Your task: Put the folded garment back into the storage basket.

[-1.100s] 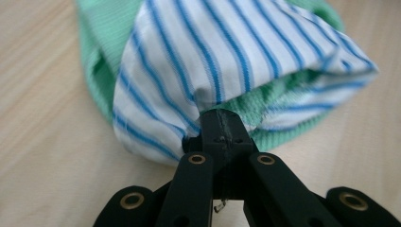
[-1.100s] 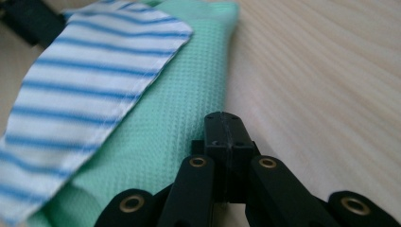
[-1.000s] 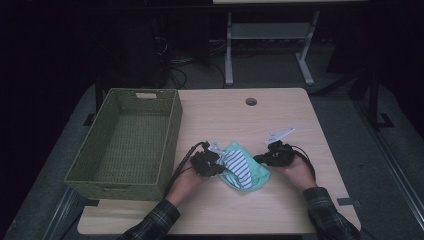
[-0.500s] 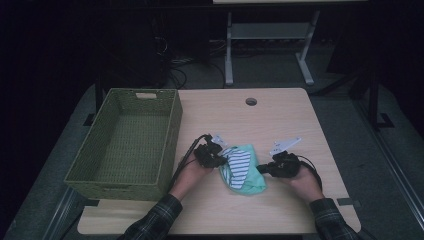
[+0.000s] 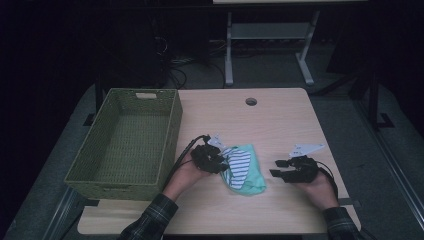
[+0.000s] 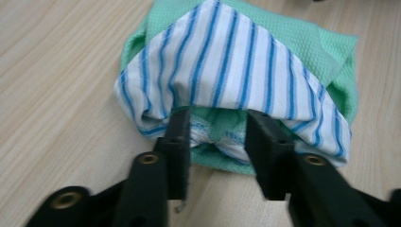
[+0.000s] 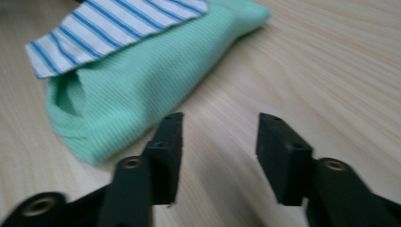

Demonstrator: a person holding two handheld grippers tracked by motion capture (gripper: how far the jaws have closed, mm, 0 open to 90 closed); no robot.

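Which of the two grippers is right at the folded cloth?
The left gripper; its jaws reach the striped edge of the cloth. The right gripper stands apart.

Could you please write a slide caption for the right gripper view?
Right gripper, jaws open over bare table, beside folded green cloth topped with striped cloth.

Legible text, labels, brands, numbers, signs: none. I found nothing readable on the cloth (image 6: 246, 71), the basket (image 5: 125, 145) or the table (image 5: 280, 125) I worked at.
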